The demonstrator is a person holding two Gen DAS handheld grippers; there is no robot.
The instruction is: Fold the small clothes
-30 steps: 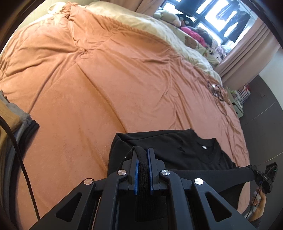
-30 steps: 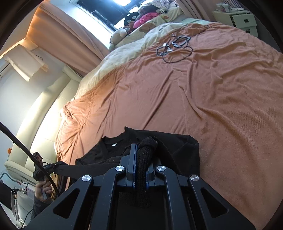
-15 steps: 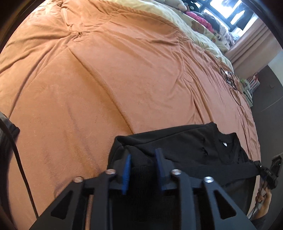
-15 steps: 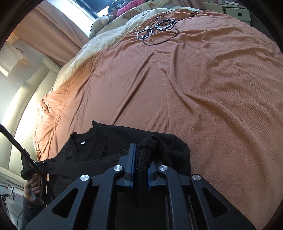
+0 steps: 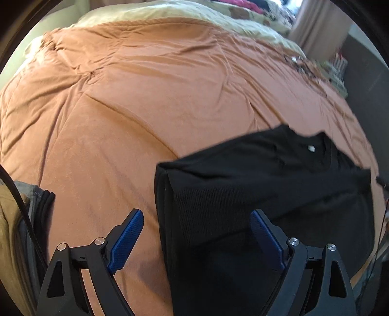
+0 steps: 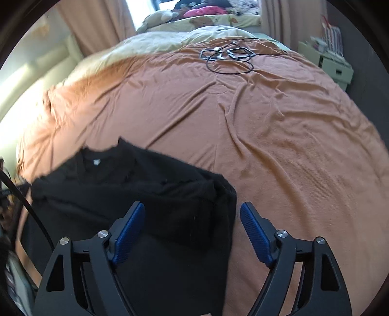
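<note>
A black knit top [image 5: 279, 189] lies folded over on the orange bedspread [image 5: 150, 102], its neckline with a small white label toward the far side. My left gripper [image 5: 197, 215] hovers over the garment's left folded edge, jaws opening wide; the cloth lies under the gap and the blue pads [image 5: 126, 235] do not press it. In the right wrist view the same black top [image 6: 136, 194] fills the lower left. My right gripper [image 6: 193, 207] hangs over its right edge, jaws opening, and its blue pads [image 6: 255, 233] stand clear of the cloth.
A stack of folded clothes [image 5: 17, 233] in tan, grey and black sits at the left edge of the bed. Black cables and frames [image 6: 226, 56] lie on the far part of the bedspread. Pillows and soft toys [image 6: 194, 17] are beyond, and a pale cabinet [image 6: 335, 68] stands at right.
Both grippers were shut on pinches of the black top and have since let go and spread wide. The garment has dropped flat onto the bedspread, and both views have shifted.
</note>
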